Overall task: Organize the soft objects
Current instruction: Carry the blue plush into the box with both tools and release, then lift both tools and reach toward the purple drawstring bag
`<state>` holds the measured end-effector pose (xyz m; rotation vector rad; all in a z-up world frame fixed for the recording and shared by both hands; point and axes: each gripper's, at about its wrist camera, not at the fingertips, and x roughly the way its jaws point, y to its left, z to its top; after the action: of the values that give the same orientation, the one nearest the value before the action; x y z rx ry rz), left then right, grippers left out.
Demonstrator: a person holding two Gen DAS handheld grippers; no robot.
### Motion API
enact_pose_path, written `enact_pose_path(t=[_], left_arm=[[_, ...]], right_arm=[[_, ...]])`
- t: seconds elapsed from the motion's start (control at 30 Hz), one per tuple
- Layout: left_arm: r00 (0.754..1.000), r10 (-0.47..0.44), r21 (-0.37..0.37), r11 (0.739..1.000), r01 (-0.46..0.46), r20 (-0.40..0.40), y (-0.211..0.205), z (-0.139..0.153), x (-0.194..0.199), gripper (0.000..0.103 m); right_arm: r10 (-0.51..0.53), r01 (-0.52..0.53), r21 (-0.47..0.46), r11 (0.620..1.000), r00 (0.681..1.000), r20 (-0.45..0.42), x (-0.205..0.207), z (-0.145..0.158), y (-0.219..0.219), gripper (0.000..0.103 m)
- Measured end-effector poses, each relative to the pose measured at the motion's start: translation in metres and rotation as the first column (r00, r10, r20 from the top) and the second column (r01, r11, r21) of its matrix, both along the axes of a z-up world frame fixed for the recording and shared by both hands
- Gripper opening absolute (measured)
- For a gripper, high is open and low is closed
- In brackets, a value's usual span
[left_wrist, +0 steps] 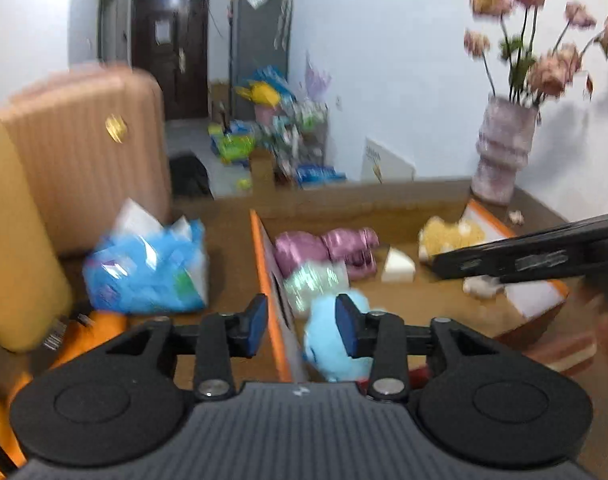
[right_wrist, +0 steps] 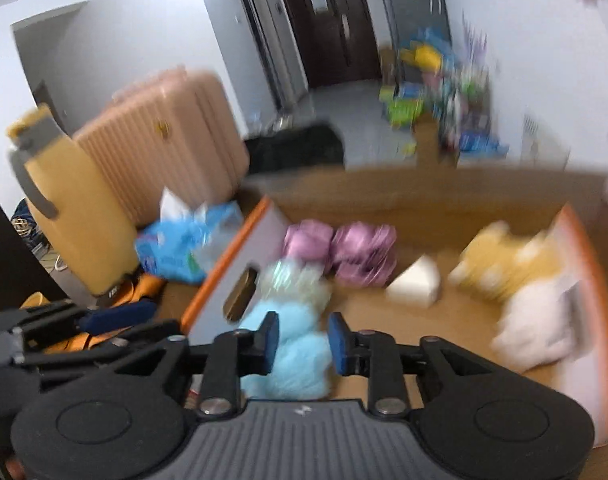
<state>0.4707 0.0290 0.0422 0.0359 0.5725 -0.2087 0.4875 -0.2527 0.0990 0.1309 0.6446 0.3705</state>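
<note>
The blue plush toy [right_wrist: 287,356] lies inside the orange-rimmed box [right_wrist: 219,264], near its left wall, beside a pale fluffy toy [right_wrist: 299,284]. Both left tongs [left_wrist: 301,326] and right tongs [right_wrist: 304,344] are spread, gripping nothing.

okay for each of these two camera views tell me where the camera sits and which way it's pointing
Left wrist: rides the left hand-held gripper, looking forward over the box's orange wall toward the vase; the right hand-held gripper crosses at right.
Right wrist: rides the right hand-held gripper, facing into the box at the blue plush; the left gripper shows lower left.
Shared: blue plush, purple plush, pink suitcase.
</note>
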Motion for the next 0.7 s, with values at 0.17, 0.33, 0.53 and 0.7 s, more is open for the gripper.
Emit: enact_pose_path(t=[0.17, 0.33, 0.53, 0.7], left_arm=[[0.983, 0.074, 0.041, 0.996, -0.082, 0.168, 0.012, 0.049, -0.050, 0.067], [0.933, 0.085, 0.065, 0.991, -0.114, 0.350, 0.005, 0.076, -0.100, 0.082], [0.916, 0.062, 0.060, 0.994, -0.093, 0.396, -0.011, 0.095, -0.134, 0.083], [0.913, 0.085, 0.027, 0.994, -0.104, 0.400, -0.012, 0.090, -0.164, 0.085]], right_arm=[[-0.109, 0.135, -0.122, 0.983, 0.974, 0.198, -0.064, 0.058, -0.055, 0.056], [-0.198, 0.231, -0.063, 0.971, 0.923, 0.329, -0.122, 0.079, -0.095, 0.077], [-0.212, 0.242, -0.028, 0.970, 0.895, 0.392, -0.160, 0.090, -0.103, 0.078], [-0.207, 0.241, -0.024, 0.970, 0.874, 0.440, -0.193, 0.081, -0.100, 0.080]])
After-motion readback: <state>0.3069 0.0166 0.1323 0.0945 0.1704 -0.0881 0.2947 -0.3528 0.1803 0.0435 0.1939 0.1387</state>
